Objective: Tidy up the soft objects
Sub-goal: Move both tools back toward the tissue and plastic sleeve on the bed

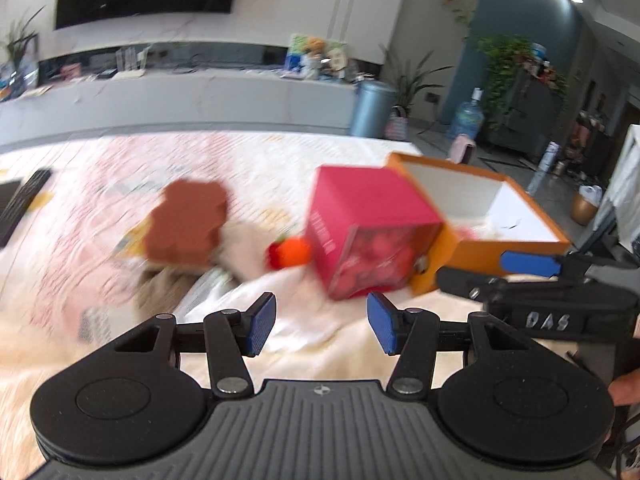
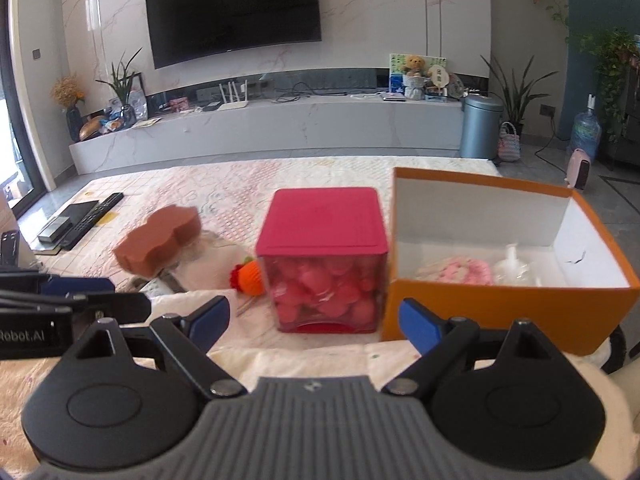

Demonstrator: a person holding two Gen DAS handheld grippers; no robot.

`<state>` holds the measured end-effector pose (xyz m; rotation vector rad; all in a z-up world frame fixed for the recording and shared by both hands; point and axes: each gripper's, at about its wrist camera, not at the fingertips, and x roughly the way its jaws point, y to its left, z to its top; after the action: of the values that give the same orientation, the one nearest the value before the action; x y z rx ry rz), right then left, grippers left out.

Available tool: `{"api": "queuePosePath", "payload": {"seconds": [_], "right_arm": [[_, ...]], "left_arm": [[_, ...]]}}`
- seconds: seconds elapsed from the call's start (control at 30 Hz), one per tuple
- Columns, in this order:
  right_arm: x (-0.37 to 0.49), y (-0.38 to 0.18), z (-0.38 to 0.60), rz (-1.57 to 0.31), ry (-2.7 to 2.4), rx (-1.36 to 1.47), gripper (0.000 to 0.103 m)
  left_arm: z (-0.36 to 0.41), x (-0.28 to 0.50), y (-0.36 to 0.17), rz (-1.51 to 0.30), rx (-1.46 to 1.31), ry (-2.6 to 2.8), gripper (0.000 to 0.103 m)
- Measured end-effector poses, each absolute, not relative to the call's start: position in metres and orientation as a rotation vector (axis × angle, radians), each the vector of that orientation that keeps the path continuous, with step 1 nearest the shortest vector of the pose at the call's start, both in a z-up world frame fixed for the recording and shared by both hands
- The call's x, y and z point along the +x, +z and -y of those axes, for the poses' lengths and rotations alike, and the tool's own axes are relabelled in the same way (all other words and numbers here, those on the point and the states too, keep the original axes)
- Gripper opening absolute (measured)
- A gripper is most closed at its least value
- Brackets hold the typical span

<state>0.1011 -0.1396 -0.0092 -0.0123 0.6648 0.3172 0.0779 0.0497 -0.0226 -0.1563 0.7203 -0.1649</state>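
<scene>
Right wrist view: straight ahead of my right gripper (image 2: 314, 322) stands a pink cube box (image 2: 323, 260), upright, lid on top, its clear front showing pink soft shapes. Touching its right side, an orange box (image 2: 508, 304) lies open-topped, long axis left to right, holding pink soft items (image 2: 460, 271). Left of the cube lie an orange knitted toy (image 2: 251, 277) and a tilted brown sponge (image 2: 158, 244). Both grippers gape wide, empty; my left gripper (image 1: 321, 324) hovers over the quilt (image 2: 224, 188).
</scene>
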Motion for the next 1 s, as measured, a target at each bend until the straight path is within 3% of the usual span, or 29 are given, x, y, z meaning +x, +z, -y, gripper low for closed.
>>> {"api": "queuePosePath", "payload": {"seconds": [0.53, 0.6, 0.7, 0.8, 1.0], "right_arm": [[0.094, -0.038, 0.088, -0.717, 0.374, -0.156, 0.070], [0.097, -0.037, 0.086, -0.727, 0.383, -0.137, 0.070], [0.103, -0.033, 0.077, -0.716, 0.423, -0.123, 0.071], [0.109, -0.037, 0.059, -0.734, 0.504, -0.130, 0.080], [0.121, -0.061, 0.019, -0.797, 0.609, -0.218, 0.086]], "left_arm": [[-0.099, 0.044, -0.068, -0.776, -0.271, -0.121, 0.061], [-0.099, 0.045, -0.070, -0.781, -0.276, -0.114, 0.060], [-0.102, 0.046, -0.070, -0.780, -0.284, -0.075, 0.051], [-0.107, 0.045, -0.061, -0.753, -0.253, -0.001, 0.051], [-0.131, 0.057, -0.061, -0.798, -0.210, 0.111, 0.051]]}}
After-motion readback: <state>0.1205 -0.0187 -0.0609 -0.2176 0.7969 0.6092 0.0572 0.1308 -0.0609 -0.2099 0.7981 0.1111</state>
